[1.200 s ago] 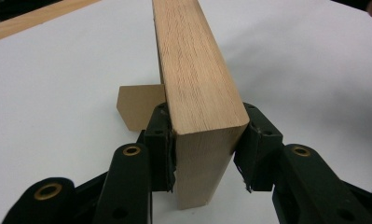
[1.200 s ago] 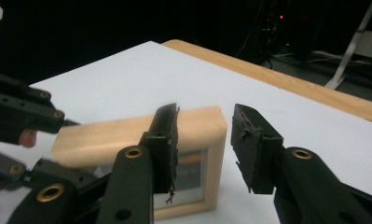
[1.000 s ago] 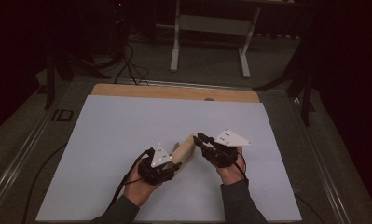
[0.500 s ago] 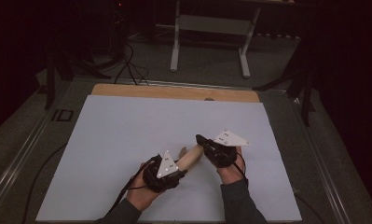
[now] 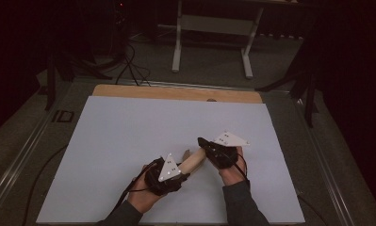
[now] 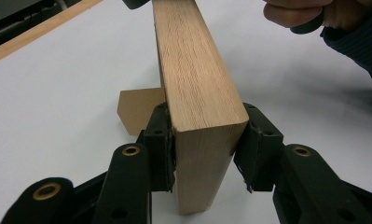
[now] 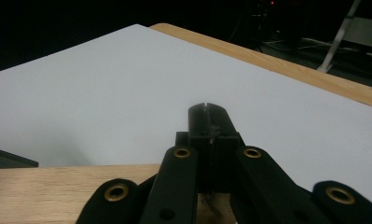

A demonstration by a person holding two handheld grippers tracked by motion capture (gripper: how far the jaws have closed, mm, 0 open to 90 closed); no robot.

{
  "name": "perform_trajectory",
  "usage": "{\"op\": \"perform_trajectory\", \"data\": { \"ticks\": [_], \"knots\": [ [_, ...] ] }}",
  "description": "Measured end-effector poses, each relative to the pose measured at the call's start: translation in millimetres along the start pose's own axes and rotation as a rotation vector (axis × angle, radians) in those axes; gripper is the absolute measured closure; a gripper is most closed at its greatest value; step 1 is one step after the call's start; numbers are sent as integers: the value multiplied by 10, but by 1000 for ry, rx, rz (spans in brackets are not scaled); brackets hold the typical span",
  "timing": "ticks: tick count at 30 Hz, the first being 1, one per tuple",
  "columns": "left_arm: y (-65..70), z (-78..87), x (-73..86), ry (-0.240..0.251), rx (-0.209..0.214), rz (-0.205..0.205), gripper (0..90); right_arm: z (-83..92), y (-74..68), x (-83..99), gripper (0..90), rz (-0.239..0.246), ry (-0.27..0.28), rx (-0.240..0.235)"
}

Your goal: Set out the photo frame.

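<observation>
A light wooden block (image 5: 194,161) lies slanted near the front of the white sheet (image 5: 129,141). My left gripper (image 5: 182,170) is shut on its near end, and in the left gripper view the pads (image 6: 161,140) press both sides of the block (image 6: 193,70). My right gripper (image 5: 203,141) is at the block's far end. In the right gripper view its jaws (image 7: 207,121) are pressed together with nothing between them, just above the block (image 7: 34,186). A small tan piece (image 6: 137,112) sits on the sheet behind the block.
The sheet covers a wooden tabletop whose bare strip (image 5: 176,92) runs along the far edge. Beyond the table are a white metal frame (image 5: 214,28) and cables (image 5: 129,61) on a dark floor. Metal rails (image 5: 30,141) flank the table.
My left gripper has drawn slightly toward the near edge with its end of the block. The right hand has stayed about where it was.
</observation>
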State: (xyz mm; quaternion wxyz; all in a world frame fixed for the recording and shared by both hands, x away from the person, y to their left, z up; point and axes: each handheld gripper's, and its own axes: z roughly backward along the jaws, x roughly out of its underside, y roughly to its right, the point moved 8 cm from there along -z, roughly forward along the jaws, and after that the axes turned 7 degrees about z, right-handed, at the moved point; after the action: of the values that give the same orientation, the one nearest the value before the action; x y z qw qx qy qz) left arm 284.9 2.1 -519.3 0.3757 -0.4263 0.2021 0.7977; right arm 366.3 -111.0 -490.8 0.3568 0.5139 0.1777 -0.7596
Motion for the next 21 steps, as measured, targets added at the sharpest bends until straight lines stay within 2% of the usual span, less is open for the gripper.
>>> {"op": "perform_trajectory", "data": {
  "ticks": [12, 21],
  "knots": [
    [-149, 31, 17, -10, -41, 48, 588, 3, 13, 3, 898, -6, -8, 8],
    [-289, 49, 32, -8, -91, 101, 564, 10, 21, 9, 898, -7, -13, 13]
  ]
}}
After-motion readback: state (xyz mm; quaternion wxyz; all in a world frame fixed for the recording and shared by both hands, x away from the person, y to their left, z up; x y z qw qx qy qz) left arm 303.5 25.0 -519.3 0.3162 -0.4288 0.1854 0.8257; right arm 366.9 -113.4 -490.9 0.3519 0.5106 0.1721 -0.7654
